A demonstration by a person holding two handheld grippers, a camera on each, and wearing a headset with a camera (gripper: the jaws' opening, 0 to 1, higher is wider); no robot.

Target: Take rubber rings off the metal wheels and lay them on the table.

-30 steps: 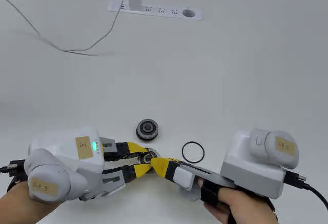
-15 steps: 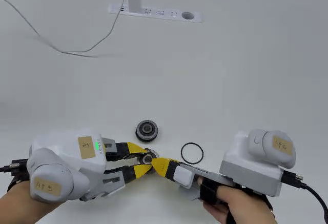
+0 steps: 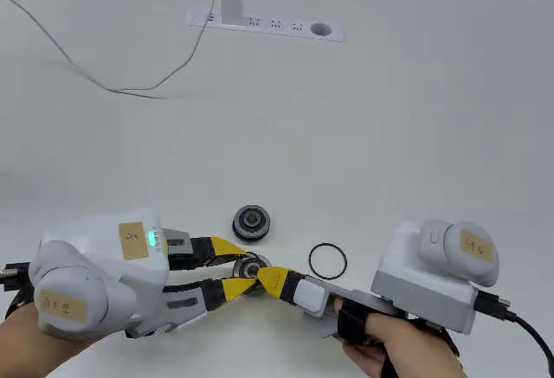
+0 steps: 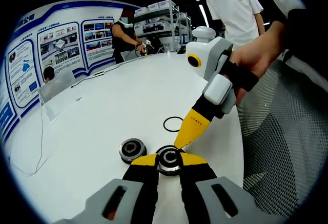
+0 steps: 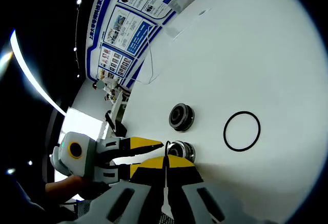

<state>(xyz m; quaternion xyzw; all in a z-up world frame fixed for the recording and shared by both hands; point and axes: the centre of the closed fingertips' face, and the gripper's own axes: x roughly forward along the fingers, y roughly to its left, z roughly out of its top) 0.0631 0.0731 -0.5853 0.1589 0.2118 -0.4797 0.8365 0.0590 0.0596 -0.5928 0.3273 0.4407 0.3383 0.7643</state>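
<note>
My left gripper [image 3: 235, 267] [image 4: 169, 158] is shut on a small metal wheel [image 3: 252, 266] [image 4: 169, 159] [image 5: 181, 151], held between its yellow jaws just above the table. My right gripper [image 3: 263, 275] [image 5: 165, 161] is shut, and its yellow tips press against that wheel's rim. Whether they pinch a rubber ring I cannot tell. A second metal wheel [image 3: 251, 222] [image 4: 133, 149] [image 5: 181, 117] with a dark rim lies flat just beyond. One loose black rubber ring [image 3: 327, 261] [image 4: 174, 124] [image 5: 242, 130] lies on the white table to the right.
A white power strip [image 3: 265, 24] with a plugged charger lies at the far side, and its grey cable [image 3: 130, 88] trails left. In the left gripper view, people stand beyond the table's far end.
The left gripper's body has shifted slightly to the left and lower. The wheel stays in its jaws and the right gripper's tips stay against it.
</note>
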